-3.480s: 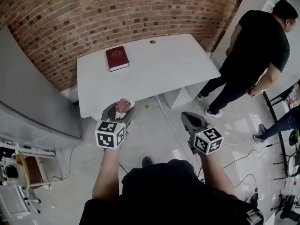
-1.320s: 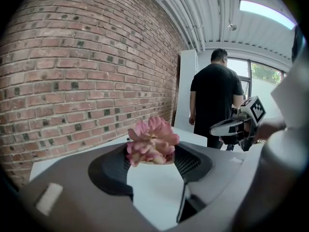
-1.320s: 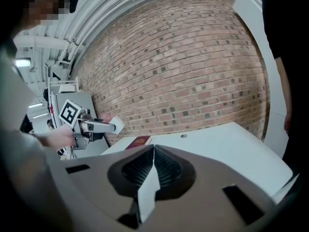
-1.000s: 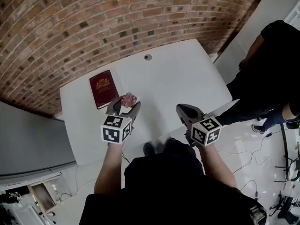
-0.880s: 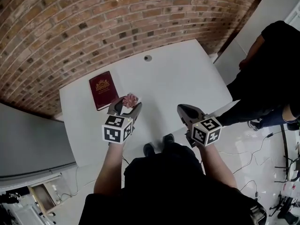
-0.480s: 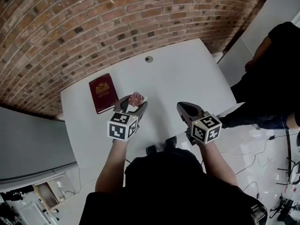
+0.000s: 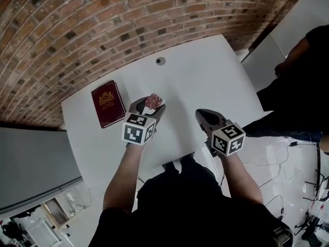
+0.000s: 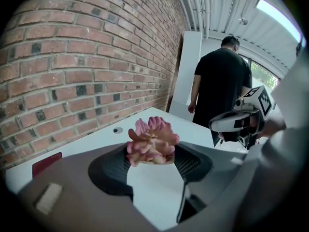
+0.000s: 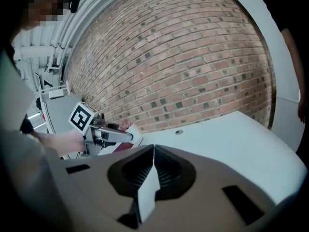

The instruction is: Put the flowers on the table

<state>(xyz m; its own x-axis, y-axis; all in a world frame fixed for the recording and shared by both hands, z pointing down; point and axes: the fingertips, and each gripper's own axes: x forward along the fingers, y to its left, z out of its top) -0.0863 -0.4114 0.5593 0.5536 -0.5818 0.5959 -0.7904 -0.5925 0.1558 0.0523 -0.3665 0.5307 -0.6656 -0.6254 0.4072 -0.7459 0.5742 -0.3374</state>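
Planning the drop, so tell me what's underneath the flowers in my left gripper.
Bare white table shows below the flowers, held in the left gripper. The red book lies off to the side. The gripper's body covers part of the tabletop beneath.

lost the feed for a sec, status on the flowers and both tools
Left tool shut on pink flowers, over white table. Right tool shut, empty. Red book on table off to the left, apart from the flowers.
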